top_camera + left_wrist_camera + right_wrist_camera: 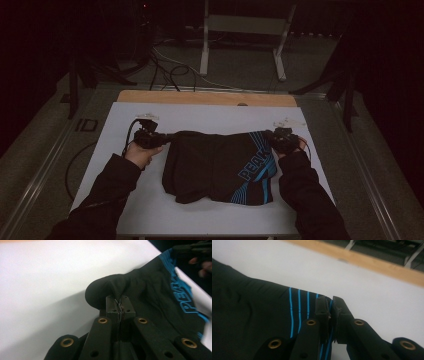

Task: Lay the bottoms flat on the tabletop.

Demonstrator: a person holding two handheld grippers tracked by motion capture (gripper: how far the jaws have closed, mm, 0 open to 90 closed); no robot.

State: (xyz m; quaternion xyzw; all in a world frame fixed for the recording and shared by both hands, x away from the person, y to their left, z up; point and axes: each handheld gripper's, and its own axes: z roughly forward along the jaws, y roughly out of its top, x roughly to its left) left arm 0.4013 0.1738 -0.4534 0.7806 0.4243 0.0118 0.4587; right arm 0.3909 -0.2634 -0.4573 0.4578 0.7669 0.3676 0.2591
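Observation:
A pair of black shorts [215,167] with blue stripes and blue lettering lies on the white table [200,117], its far edge stretched between my two grippers. My left gripper [159,139] is shut on the far left corner of the shorts [140,292]; its jaws [120,305] pinch a fold of black cloth. My right gripper [274,136] is shut on the far right corner, where the blue stripes run. In the right gripper view the jaws [330,305] clamp the striped edge of the shorts [257,312]. The near part of the shorts rests on the table.
A wooden strip [205,98] runs along the table's far edge. Behind it stand a white frame [245,35] and loose cables [165,67] on the floor. The person's dark sleeves [107,195] come in from the bottom.

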